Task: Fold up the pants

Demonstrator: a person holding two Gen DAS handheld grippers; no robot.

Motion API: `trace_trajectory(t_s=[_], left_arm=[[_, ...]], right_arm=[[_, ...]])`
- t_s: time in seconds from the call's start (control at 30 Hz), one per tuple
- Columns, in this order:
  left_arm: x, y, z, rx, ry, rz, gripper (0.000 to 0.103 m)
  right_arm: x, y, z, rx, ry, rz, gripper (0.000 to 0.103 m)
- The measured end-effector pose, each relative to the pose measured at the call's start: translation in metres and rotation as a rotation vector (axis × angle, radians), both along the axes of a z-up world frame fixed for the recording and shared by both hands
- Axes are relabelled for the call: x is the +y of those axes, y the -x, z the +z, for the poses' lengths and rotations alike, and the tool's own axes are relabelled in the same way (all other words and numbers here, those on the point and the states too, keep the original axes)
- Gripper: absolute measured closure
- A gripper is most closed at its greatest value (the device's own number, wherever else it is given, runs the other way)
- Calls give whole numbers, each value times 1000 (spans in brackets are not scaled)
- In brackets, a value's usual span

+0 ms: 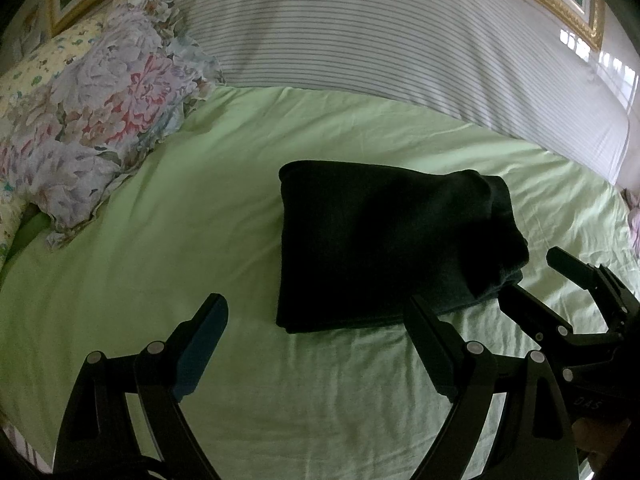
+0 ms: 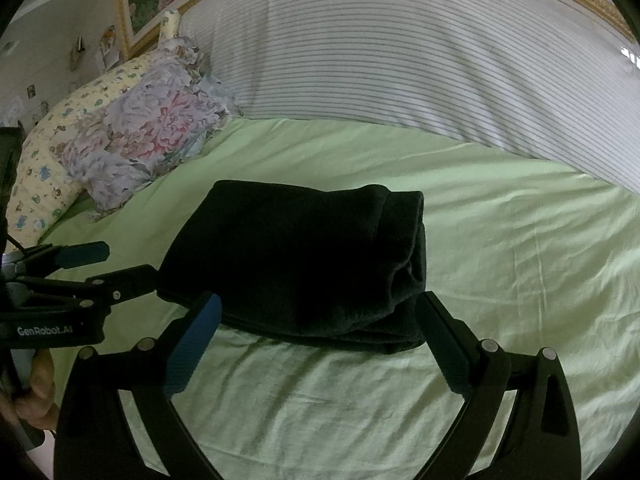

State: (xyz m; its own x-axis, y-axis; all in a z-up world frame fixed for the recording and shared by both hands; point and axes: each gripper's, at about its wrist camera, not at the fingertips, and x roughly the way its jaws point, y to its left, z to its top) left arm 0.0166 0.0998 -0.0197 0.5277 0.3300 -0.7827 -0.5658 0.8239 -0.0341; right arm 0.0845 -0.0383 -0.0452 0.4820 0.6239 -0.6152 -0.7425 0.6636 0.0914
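1. Dark pants (image 1: 392, 244): I read them as already folded into a compact, layered rectangle, lying flat on the green bedsheet (image 1: 200, 208) near the middle of the bed; the cuffs or waistband end is rolled over at the right side of the bundle
2. Left gripper (image 1: 316, 320): my fingers stand wide apart, holding nothing, just beside the near left edge of the bundle; I cannot tell whether the right finger touches the cloth
3. Right gripper (image 2: 320, 316): fingers spread open and empty, straddling the near edge of the pants, tips close to the fabric
4. Surroundings: floral pillow (image 1: 100, 120) and yellow patterned pillow (image 2: 48, 160) well apart at the left; striped bolster (image 1: 380, 32) along the far side
5. Progress, my judgement: folds look complete, edges roughly aligned; what is left, at most, is a tidying press or withdrawing both tools
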Motion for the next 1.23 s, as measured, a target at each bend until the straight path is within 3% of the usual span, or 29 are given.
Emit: trace_trajectory(t_s=[0.6, 1.23], left_arm=[[3, -3, 6, -22, -15, -2, 13], [13, -18, 9, 8, -15, 11, 15]], right_arm=[[-2, -9, 9, -5, -21, -4, 6], [-4, -15, 11, 1, -40, -18, 6]])
